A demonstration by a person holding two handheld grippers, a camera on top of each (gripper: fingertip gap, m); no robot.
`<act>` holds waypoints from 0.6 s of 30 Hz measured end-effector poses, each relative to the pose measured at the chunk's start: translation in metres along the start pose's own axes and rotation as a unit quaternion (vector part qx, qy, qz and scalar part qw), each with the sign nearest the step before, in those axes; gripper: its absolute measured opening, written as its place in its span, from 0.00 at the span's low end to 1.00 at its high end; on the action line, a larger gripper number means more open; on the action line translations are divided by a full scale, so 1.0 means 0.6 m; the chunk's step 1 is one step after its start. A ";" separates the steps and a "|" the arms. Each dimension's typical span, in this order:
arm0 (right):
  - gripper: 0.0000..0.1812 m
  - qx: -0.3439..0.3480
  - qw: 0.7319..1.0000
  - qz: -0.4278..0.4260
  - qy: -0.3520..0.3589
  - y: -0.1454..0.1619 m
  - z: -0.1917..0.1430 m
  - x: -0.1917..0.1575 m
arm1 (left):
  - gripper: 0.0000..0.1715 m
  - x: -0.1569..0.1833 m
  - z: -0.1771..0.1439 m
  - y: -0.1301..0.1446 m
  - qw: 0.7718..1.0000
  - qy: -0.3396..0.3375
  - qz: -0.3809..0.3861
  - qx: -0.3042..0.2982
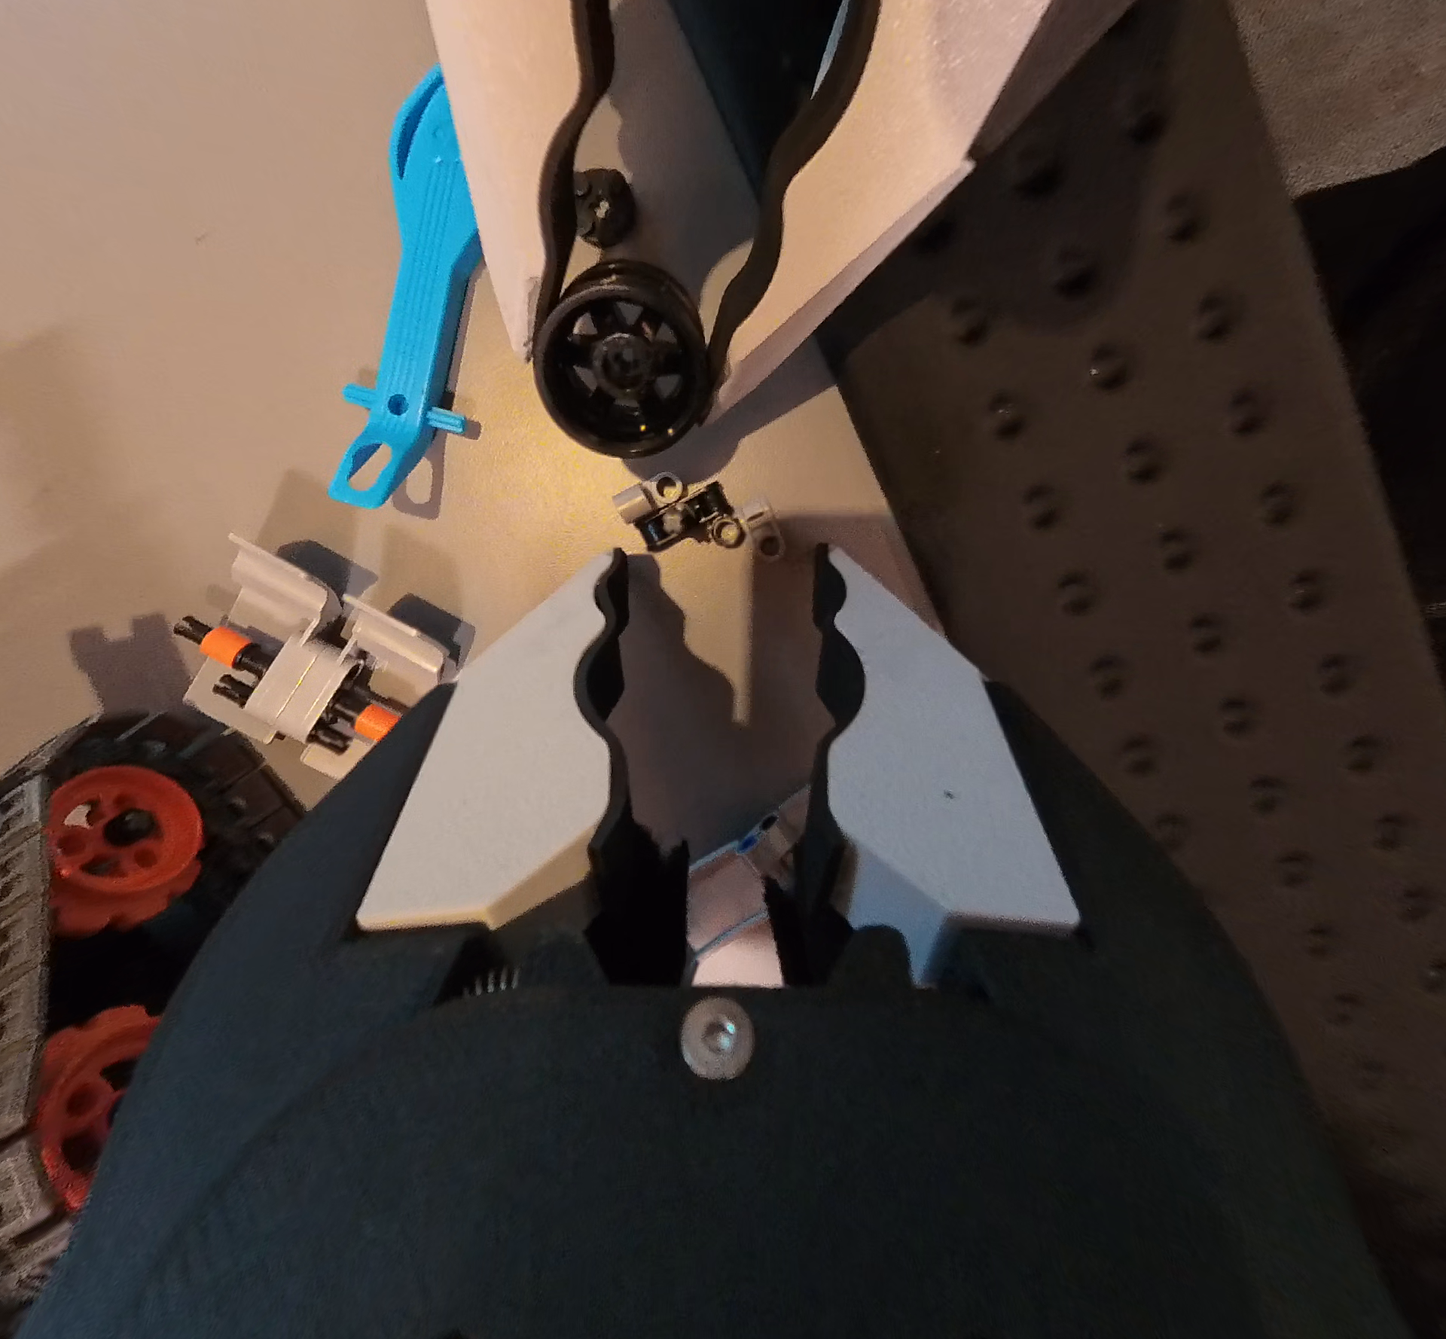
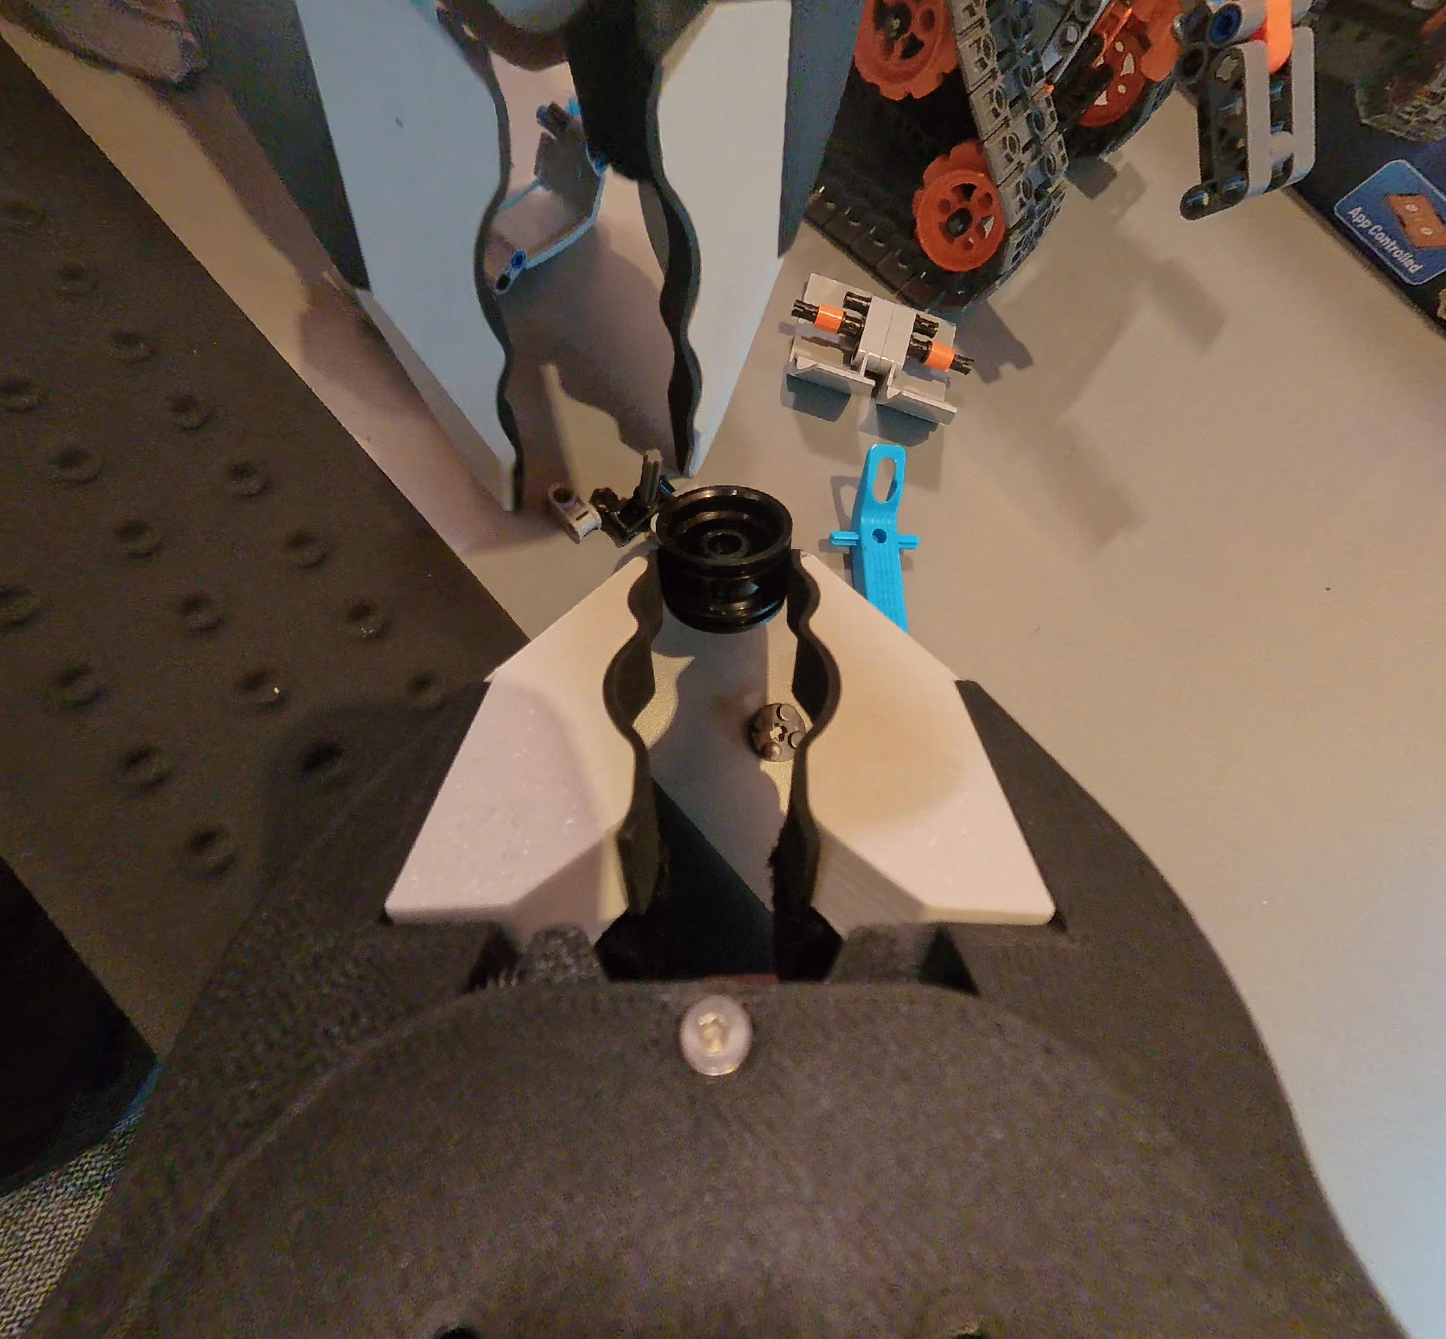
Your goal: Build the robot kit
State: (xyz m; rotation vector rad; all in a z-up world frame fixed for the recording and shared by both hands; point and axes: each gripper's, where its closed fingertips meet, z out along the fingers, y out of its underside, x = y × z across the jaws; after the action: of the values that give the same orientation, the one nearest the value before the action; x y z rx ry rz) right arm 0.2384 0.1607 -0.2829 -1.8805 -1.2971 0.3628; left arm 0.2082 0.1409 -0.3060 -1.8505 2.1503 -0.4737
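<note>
Two grippers are seen tip to tip over a pale grey table [image 2: 1174, 675], which is bordered on the left by a dark perforated board [image 2: 156, 480]. Far right in the right wrist view, a tracked model vehicle [image 2: 1017, 89] with orange wheels is stood on the table. The left gripper [image 1: 716, 558] is held with its jaws spread and nothing between them; a small grey-and-black connector assembly [image 1: 696, 515] lies just beyond its tips. The right gripper [image 2: 724, 566] is clamped on a black wheel rim [image 2: 724, 566], which is pinched at the fingertips and raised just above the table. In the left wrist view the same rim [image 1: 622, 370] is seen facing the camera, spokes visible. A grey clip assembly with orange bushes [image 2: 876, 347] lies near the tracked vehicle. A blue separator tool [image 2: 880, 535] lies just right of the rim. A small dark round piece [image 2: 775, 730] rests on the table between the right gripper's fingers.
</note>
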 end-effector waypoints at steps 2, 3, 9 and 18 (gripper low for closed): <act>0.16 0.001 1.000 0.000 0.001 0.000 0.000 0.000 | 0.22 -0.003 0.001 -0.003 1.000 -0.005 -0.001 0.003; 0.16 0.001 1.000 0.000 0.001 0.000 0.000 0.000 | 0.20 -0.005 0.001 -0.001 1.000 -0.006 -0.001 0.001; 0.16 0.003 1.000 0.000 0.001 -0.001 -0.001 0.000 | 0.13 -0.037 -0.009 0.017 0.998 -0.052 0.007 -0.018; 0.16 0.013 1.000 0.011 0.011 -0.002 -0.006 0.008 | 0.15 -0.039 -0.019 0.026 0.999 -0.045 0.002 -0.011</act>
State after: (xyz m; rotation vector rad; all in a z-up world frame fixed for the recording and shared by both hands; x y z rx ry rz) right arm 0.2418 0.1637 -0.2786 -1.8730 -1.2523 0.3680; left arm 0.1935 0.1670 -0.3024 -1.8422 2.1073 -0.3606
